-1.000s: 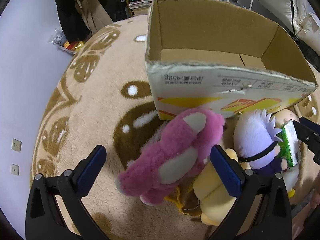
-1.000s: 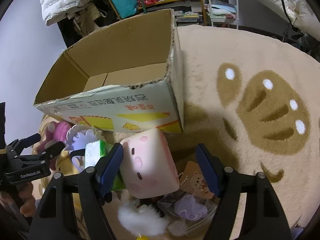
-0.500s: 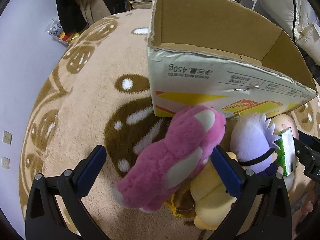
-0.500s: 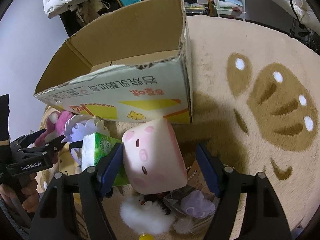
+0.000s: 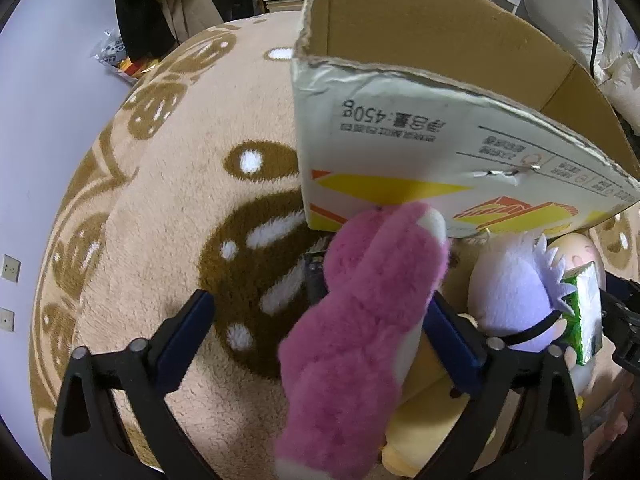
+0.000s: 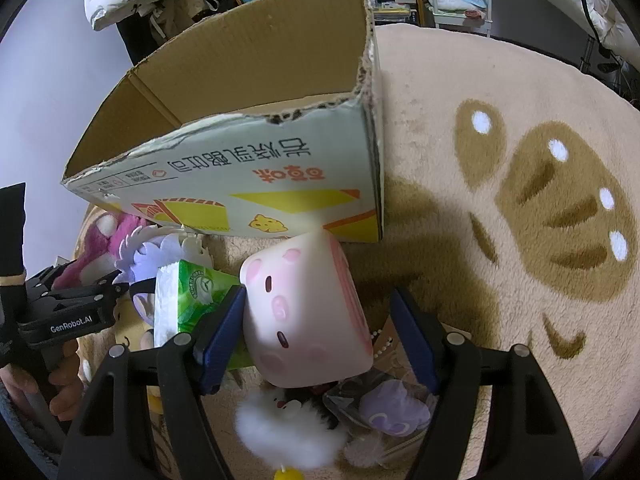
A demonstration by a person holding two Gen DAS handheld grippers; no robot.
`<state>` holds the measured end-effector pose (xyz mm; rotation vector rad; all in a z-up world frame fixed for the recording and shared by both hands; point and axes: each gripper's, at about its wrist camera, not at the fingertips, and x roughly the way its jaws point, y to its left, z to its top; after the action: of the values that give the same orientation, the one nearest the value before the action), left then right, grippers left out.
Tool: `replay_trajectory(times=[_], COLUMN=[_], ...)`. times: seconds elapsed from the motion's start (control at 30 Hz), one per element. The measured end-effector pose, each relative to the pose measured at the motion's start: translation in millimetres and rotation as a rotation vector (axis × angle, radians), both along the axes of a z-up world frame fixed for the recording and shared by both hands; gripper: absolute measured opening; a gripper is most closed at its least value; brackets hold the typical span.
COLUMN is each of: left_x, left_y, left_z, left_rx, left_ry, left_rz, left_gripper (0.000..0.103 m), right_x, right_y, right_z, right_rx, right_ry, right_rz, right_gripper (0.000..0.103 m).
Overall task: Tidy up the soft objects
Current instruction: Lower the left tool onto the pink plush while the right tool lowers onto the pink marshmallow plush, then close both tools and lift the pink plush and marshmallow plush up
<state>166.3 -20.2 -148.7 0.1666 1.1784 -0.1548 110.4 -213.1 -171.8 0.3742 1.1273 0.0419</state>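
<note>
My left claw (image 5: 320,344) stands wide, its blue pads well apart. The pink plush (image 5: 360,344) rises between them, leaning against the right pad and clear of the left one, so nothing is clamped. Its upper end reaches the printed front of the cardboard box (image 5: 420,152), which stands open-topped on the beige rug (image 5: 172,208) with brown paw prints. Just right of the pink plush sit a yellow plush (image 5: 424,412) and a lilac spiky-haired doll (image 5: 516,300), with a green tissue pack (image 5: 584,316) beyond it.

My right claw (image 6: 320,336) is also wide. The pale pink pig cube (image 6: 304,312) sits between its pads, touching the left pad; the right pad is clear of it, so I am not gripping it. The cube lies just in front of the box's near wall (image 6: 248,184), with the tissue pack (image 6: 184,300) beside it on the left. Below it I see a white fluffy toy (image 6: 288,436) and a purple toy in a clear bag (image 6: 384,412). From here I see my left claw (image 6: 88,292) at the far left, near the pink plush (image 6: 100,244).
</note>
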Motion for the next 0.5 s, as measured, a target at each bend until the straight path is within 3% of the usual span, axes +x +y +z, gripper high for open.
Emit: replay_trajectory(times=[0.1,0.13,0.2,0.27,0.5], left_x=[-2,-4,-8,-9,-12], left_y=[-4,-5,-7,-6,10], left_z=[1,1,2,6,17], left_rx=[-0.017,-0.021,-0.005,-0.012,-0.046], left_ry=[0.003,0.009,-0.003,-0.011,-0.008], left_rz=[-0.028,-0.038,-0.041,-0.030,0.059], left_gripper=[0.071,0.056,0.051,0.041,0.038], right_x=[0,0,-1,-1,-4], right_y=[4,5,6,5,5], right_z=[2,3,4,4,14], right_rx=[0.001,-0.002,-0.002,0.007,0.007], right_ry=[-0.007,-0.008,-0.008,-0.009,-0.038], right_rz=[0.024,0.029,0.034,0.030,0.033], right_gripper=[0.057,0.055,0.050,0.046,0.041])
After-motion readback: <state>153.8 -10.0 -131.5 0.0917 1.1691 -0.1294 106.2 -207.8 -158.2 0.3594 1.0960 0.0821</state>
